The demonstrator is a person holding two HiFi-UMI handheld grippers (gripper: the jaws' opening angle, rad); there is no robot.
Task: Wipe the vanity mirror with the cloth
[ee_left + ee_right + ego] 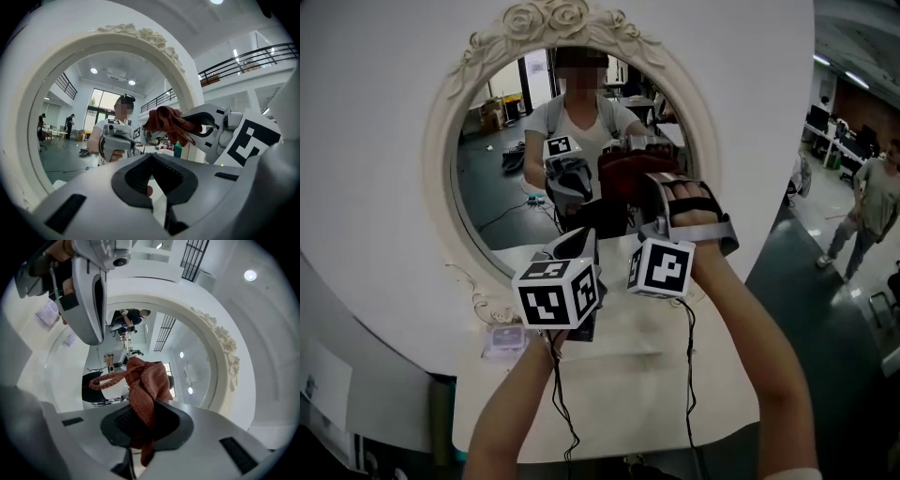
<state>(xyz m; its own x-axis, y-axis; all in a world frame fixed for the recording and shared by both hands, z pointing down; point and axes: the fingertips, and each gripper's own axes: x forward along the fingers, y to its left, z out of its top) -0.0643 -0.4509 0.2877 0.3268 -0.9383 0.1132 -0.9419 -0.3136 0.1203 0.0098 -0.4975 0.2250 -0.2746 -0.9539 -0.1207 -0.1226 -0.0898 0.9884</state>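
Note:
The oval vanity mirror (441, 141) with a cream rose-carved frame stands on a white table, close in front of me. A dark red cloth (623, 173) is bunched against the glass right of centre, and my right gripper (661, 187) is shut on it. In the right gripper view the cloth (145, 385) sticks up from between the pads of the right gripper (143, 420). My left gripper (581, 225) hovers just left of and below the cloth, jaws together and empty. In the left gripper view the cloth (171, 123) hangs before the mirror frame (28, 117).
The white table (619, 394) runs toward me under both arms, and cables hang from the grippers. A small pale packet (504, 339) lies by the mirror's foot. A person (867, 202) stands on the open floor at the far right.

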